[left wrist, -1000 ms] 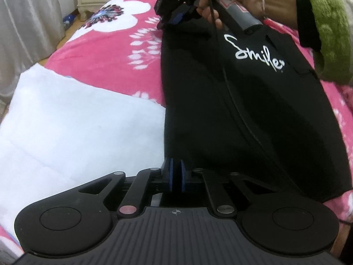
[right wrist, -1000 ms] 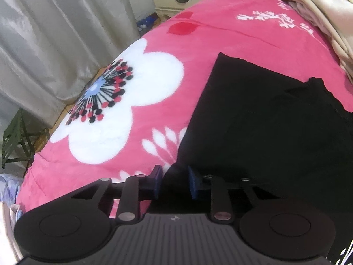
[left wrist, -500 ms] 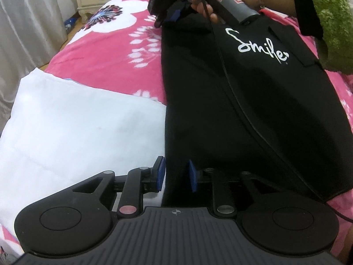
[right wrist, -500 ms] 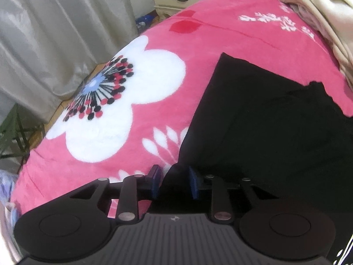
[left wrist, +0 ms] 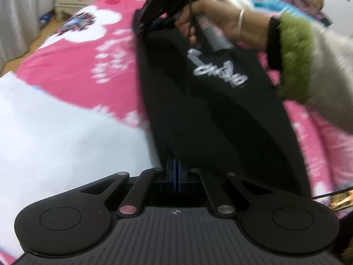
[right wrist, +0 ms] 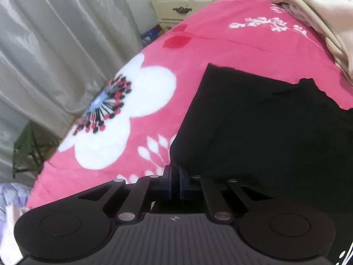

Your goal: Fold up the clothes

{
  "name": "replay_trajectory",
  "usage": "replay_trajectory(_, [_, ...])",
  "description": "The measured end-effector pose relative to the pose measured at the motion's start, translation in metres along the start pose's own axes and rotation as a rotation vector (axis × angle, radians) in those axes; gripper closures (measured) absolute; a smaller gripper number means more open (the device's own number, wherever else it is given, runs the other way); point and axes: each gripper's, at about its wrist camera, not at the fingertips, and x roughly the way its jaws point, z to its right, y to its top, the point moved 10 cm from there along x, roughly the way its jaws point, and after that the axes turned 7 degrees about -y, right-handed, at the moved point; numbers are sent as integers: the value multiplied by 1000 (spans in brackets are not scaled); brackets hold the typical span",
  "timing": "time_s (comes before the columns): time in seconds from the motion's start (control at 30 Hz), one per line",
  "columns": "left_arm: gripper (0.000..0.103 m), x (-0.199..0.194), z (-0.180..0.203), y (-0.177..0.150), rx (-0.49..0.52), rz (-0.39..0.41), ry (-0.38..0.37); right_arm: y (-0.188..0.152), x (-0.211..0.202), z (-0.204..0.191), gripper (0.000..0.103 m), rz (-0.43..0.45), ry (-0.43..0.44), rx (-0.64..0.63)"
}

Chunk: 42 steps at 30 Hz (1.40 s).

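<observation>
A black shirt with white lettering lies on a pink flowered bed, its long body running from near to far. The left tool sits at the shirt's near edge with its blue pads pressed together — the black cloth appears pinched between them, and that edge looks raised off the bed. The picture is blurred, so the grip is hard to read finely. At the far end the right hand, in a sleeve with a green cuff, holds the right tool, which meets the shirt's far left corner. In the right wrist view its jaws are closing, the pads almost together on the shirt's near left edge, with dark cloth between them. A white sheet lies on the bed left of the shirt. Far off stand a cream dresser and grey curtain; cream cloth is piled at far right.
</observation>
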Motion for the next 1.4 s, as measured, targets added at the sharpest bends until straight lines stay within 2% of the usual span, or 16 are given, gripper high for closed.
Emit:
replay_trajectory(0.13, [103, -4, 33, 14, 25, 44, -110, 8, -25, 18, 96, 41, 48, 43])
replay_trajectory(0.3, [103, 6, 76, 31, 63, 56, -249, 19, -69, 57, 96, 106, 76, 78])
replay_trajectory(0.6, [103, 66, 152, 52, 129, 9, -448, 25, -136, 170, 97, 206, -3, 153])
replay_trajectory(0.8, [103, 120, 204, 55, 165, -78, -550, 4, -159, 260, 97, 222, -78, 225])
replay_trajectory(1.03, [103, 175, 243, 41, 195, -200, -597, -34, -158, 340, 97, 209, -99, 324])
replay_trajectory(1.27, [103, 200, 255, 35, 192, -265, -587, -67, -143, 376, 93, 175, -185, 306])
replay_trajectory(1.4, [103, 195, 251, 41, 186, -265, -594, -76, -193, 382, 91, 288, -191, 295])
